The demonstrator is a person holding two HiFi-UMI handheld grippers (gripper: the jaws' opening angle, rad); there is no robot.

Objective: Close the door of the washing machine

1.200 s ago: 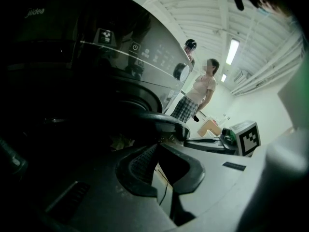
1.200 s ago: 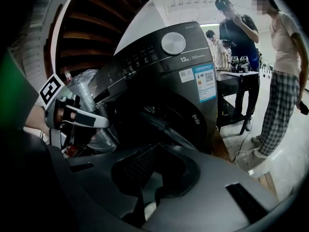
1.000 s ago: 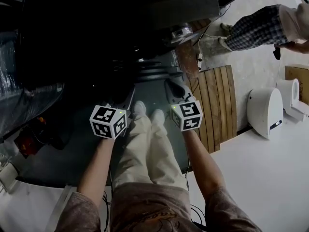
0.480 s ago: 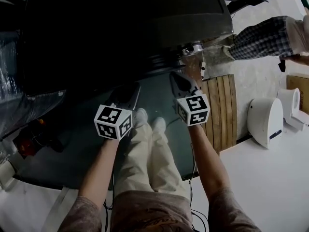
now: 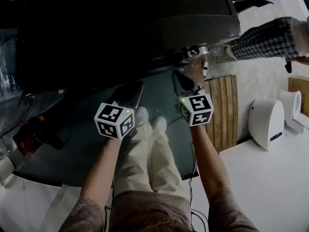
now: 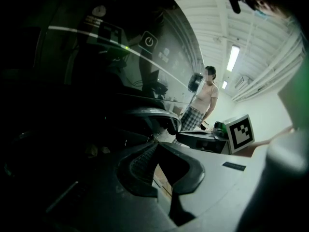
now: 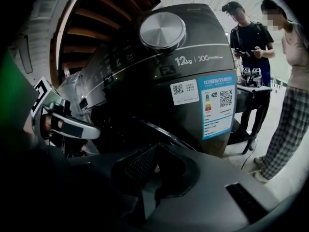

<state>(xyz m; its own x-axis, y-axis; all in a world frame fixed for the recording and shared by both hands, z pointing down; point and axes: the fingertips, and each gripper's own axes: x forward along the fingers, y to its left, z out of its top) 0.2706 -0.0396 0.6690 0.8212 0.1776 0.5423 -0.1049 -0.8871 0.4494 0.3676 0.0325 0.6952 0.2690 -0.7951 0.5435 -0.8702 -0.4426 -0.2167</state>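
Left gripper [image 5: 131, 91] and right gripper [image 5: 183, 82] at mid-frame, jaws pressed together, nothing between. Dark washing machine [image 5: 130, 28] fills upper frame. Door rim [image 7: 166, 134] curves just beyond right jaws.

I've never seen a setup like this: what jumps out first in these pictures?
A big dark washing machine fills the top of the head view; the right gripper view shows its shiny round knob and blue label. Below it, the left gripper and right gripper, each bearing a black-and-white marker cube, point toward it with jaws shut.
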